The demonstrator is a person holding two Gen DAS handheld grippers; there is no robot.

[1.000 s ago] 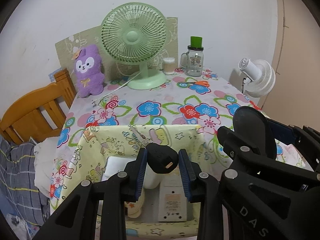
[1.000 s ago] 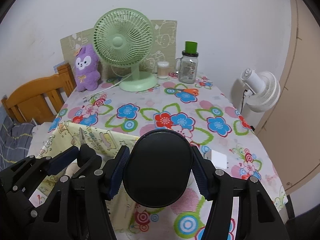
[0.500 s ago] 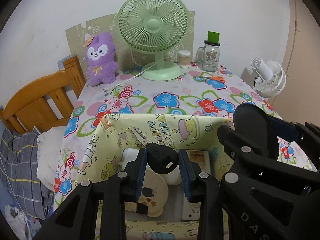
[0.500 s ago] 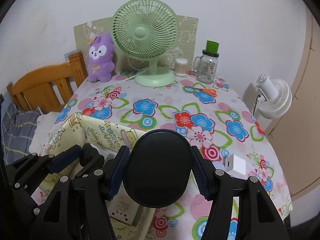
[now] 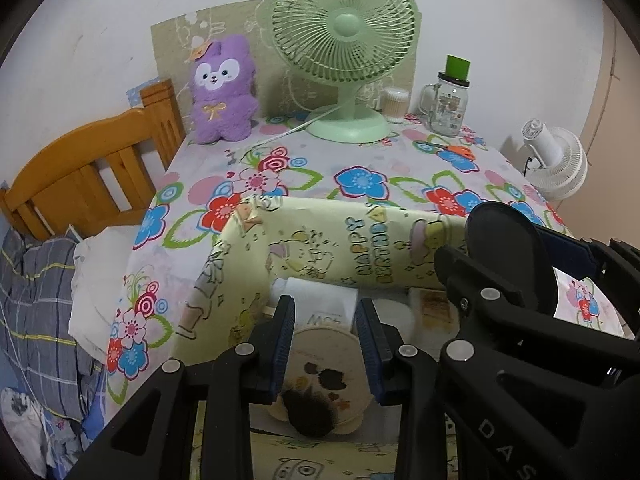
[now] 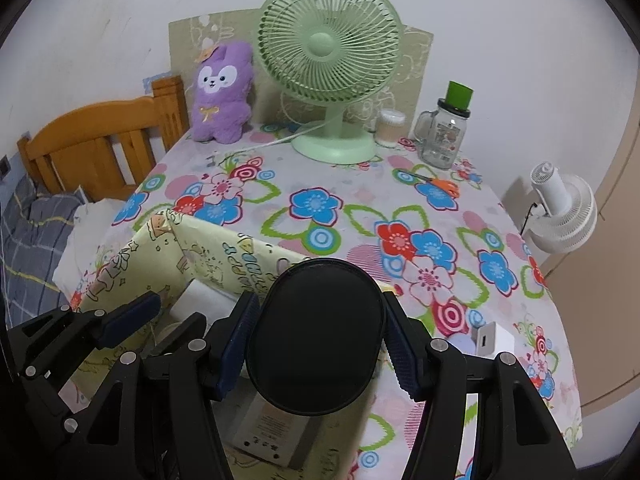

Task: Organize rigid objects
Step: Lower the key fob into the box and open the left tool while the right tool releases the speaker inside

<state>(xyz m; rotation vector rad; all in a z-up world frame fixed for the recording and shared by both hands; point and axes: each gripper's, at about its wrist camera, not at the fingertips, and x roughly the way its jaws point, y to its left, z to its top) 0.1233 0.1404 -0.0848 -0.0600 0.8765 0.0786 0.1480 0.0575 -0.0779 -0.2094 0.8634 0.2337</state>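
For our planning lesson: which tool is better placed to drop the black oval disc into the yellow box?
Right. The right tool grips the black oval disc over the yellow box; the left tool grips nothing visible.

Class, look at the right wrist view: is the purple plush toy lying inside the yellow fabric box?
No, the purple plush toy stands at the table's far edge beside the green fan, apart from the yellow box.

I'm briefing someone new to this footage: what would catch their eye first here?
The green fan stands at the back of the flowered table, with a purple plush to its left as seen. Up front, the right gripper clamps a black oval disc by a yellow cartoon-print box.
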